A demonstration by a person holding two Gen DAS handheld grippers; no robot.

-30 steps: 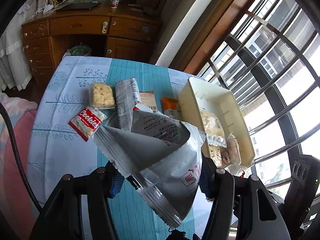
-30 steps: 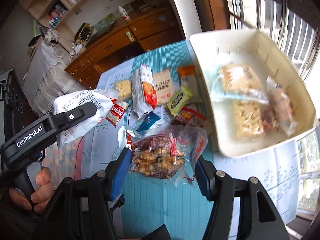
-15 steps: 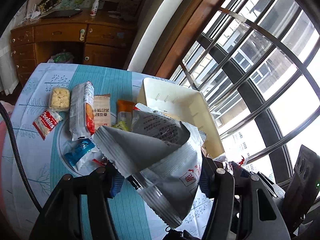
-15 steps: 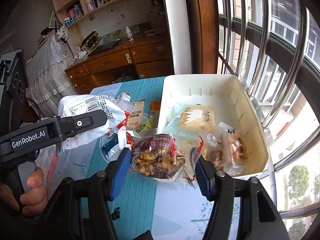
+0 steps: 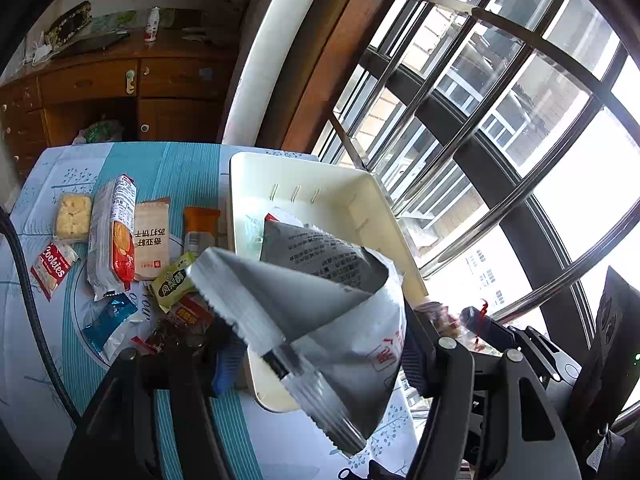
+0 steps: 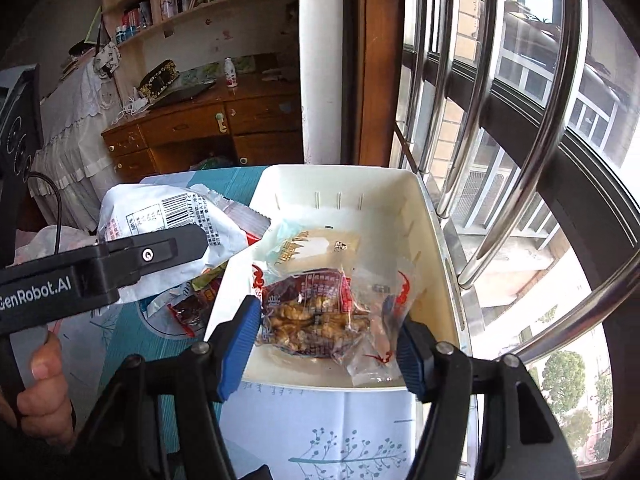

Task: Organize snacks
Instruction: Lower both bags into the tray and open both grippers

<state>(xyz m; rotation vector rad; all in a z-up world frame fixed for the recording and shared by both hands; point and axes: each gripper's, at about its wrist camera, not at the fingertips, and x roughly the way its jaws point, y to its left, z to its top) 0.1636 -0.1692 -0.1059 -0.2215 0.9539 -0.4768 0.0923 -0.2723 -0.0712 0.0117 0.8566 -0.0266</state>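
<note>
You have a table with a blue and white tree-print cloth (image 6: 352,432) under both claws. The deep white plastic bin (image 6: 436,240) sits on it by the window, right below and ahead of your right claw (image 6: 326,344).

Your left claw (image 5: 316,354) holds up the big grey and white crinkly snack bag (image 5: 320,300). Its jaws have just been opening wider, and the bag sits between them; the right pad touches it, but you cannot tell if the left pad does. The bag hangs over the near left part of the bin.

Your right claw has the clear bag of brown nuts with red print (image 6: 320,312) between its blue pads (image 6: 240,344). Its jaws have just been opening too, and the bag looks loose at the right pad. This bag is over the bin.

To the left of your left claw, small snacks lie on the cloth: a long red and white cracker pack (image 5: 114,240), a tan flat pack (image 5: 150,242) and a small red cookies pack (image 5: 54,270).
</note>
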